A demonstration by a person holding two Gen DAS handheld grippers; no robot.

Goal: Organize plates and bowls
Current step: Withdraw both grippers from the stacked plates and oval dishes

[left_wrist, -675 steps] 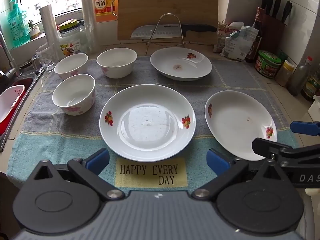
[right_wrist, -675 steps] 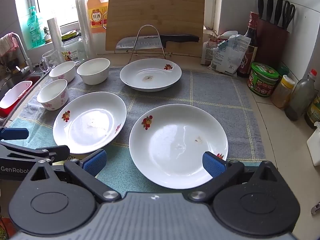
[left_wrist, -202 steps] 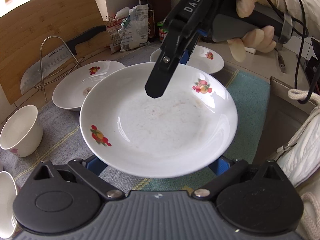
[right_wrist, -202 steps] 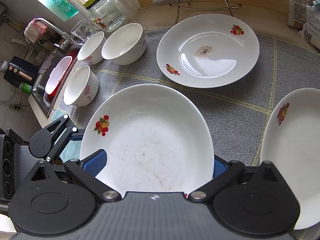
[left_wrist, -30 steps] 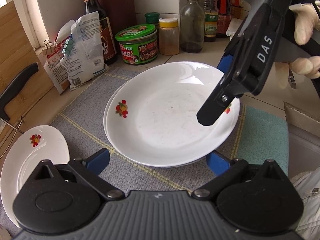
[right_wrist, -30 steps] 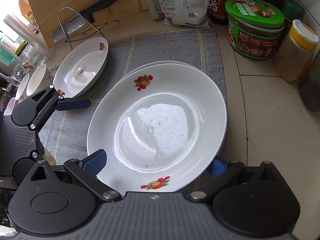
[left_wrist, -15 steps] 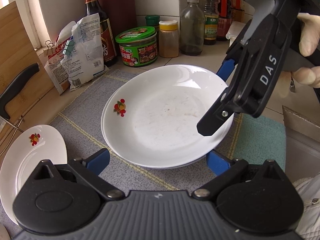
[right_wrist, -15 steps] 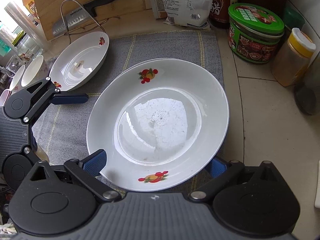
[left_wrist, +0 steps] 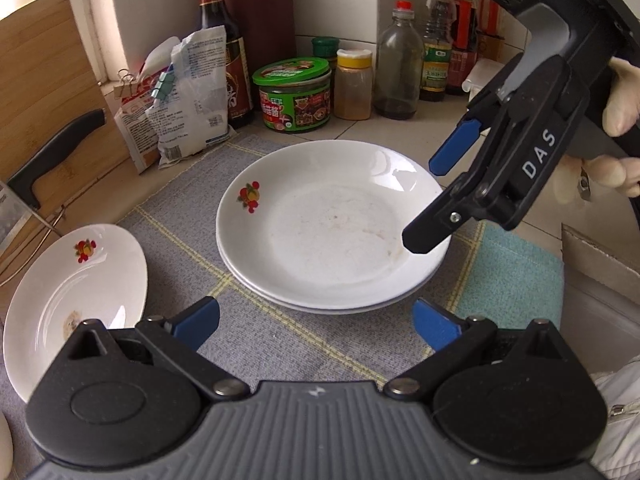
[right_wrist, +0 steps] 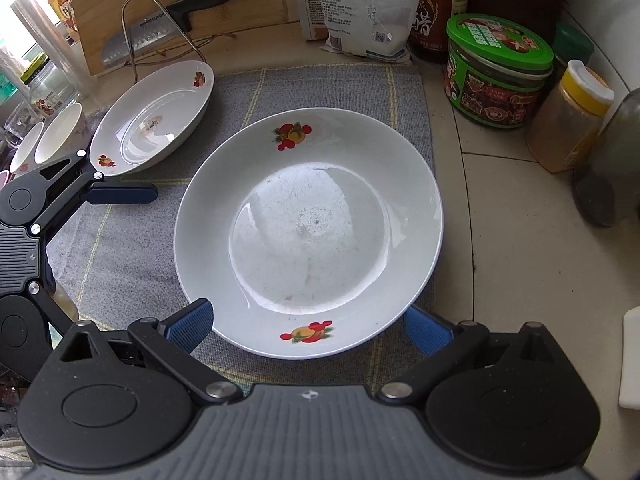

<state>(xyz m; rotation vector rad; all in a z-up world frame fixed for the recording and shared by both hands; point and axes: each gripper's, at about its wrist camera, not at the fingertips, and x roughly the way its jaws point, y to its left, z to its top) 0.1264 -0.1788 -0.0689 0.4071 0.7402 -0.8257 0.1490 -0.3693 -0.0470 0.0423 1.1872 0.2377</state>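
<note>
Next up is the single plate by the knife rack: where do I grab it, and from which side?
Judging by its shape, pinch the thin raised rim of the single plate, one finger above and one below. The left gripper is nearest; come in low from the mat side, since the wire knife rack crowds the far edge.

Tiled counter (right_wrist: 516,216) under grey mat (right_wrist: 332,88), jars (right_wrist: 498,68) alongside.

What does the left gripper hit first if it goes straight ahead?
Probably the stacked plates: they sit dead ahead of the open left gripper on the mat. If it passes above their rim, next is the green-lidded jar. Height is unclear from these views.
</note>
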